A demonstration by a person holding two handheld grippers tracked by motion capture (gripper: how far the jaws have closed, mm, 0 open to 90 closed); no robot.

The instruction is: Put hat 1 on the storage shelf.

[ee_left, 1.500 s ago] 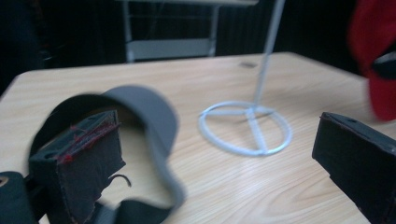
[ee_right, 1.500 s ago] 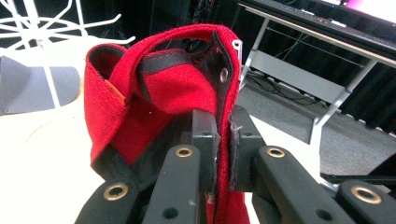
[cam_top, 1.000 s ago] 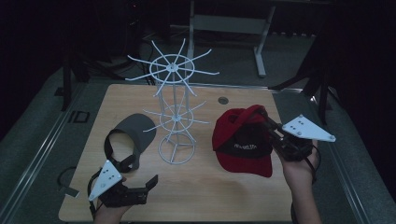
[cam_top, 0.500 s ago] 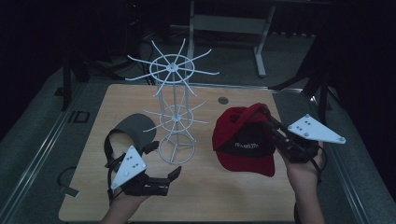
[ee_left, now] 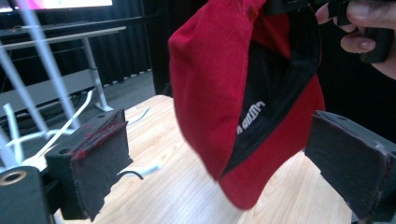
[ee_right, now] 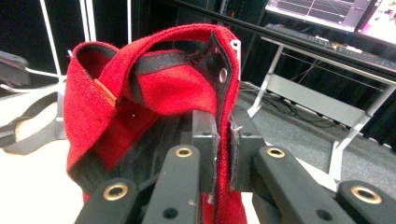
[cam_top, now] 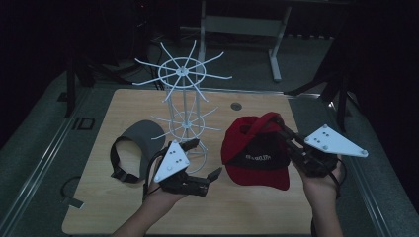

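The red cap (cam_top: 257, 153) hangs just off the bench (cam_top: 247, 217), at about 3 o'clock from the white wire rack (cam_top: 184, 116). Your right gripper (ee_right: 223, 144) has its fingers clamped on the cap's back edge, so the crown hangs open toward your left gripper (cam_top: 202, 163). That one's fingers (ee_left: 93, 163) stand wide apart, likely to take the other side. The grey visor (cam_top: 136, 148) lies at the rack's 9 o'clock.
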